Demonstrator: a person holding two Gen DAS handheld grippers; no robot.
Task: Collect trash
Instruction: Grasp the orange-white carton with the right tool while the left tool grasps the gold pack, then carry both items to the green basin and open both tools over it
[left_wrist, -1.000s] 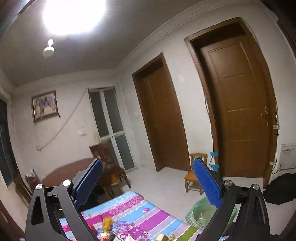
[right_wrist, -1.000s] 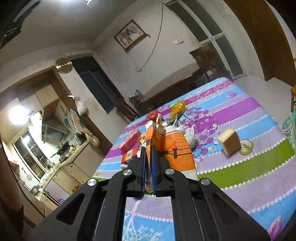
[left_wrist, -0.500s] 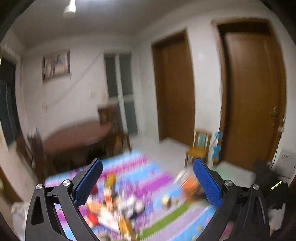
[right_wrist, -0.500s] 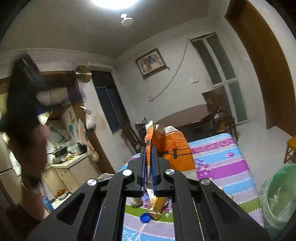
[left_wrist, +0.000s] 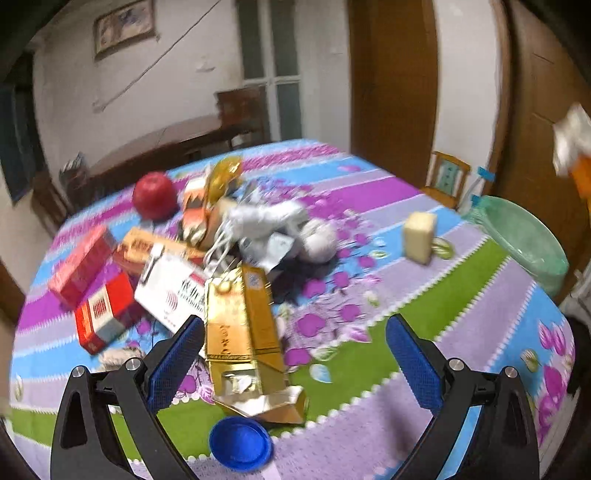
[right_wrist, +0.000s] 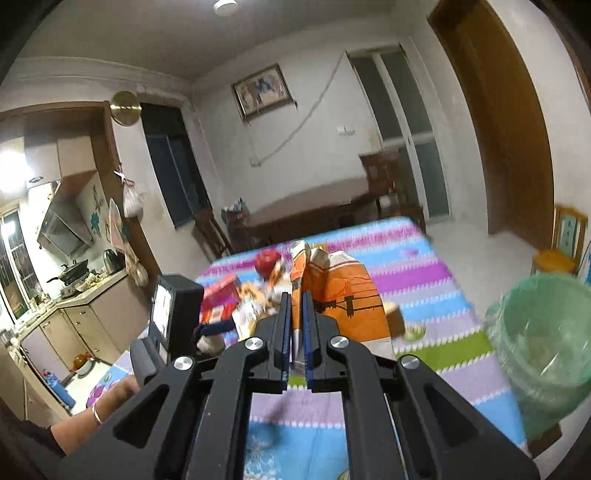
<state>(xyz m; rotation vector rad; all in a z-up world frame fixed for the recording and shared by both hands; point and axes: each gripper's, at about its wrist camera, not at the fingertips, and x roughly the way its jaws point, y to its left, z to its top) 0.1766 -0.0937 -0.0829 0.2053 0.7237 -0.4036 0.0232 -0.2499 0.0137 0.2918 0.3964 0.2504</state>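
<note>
Trash is piled on a table under a striped flowered cloth. My left gripper hangs open over the near edge. A gold carton lies just inside its left finger, untouched, and a blue cap sits below it. Red boxes, a white box, a red ball and crumpled white plastic lie farther back. My right gripper is shut on an orange-and-white bag, held in the air above the table's near side.
A bin with a green liner stands off the table's right corner, also in the left wrist view as the bin. A beige block sits alone near that side. A person's hand holds the left tool. A small wooden chair stands by the doors.
My left gripper has dropped and tipped down from facing the doors and wall to facing the trash on the table. My right gripper rose with the bag, and the bin has come into view.
</note>
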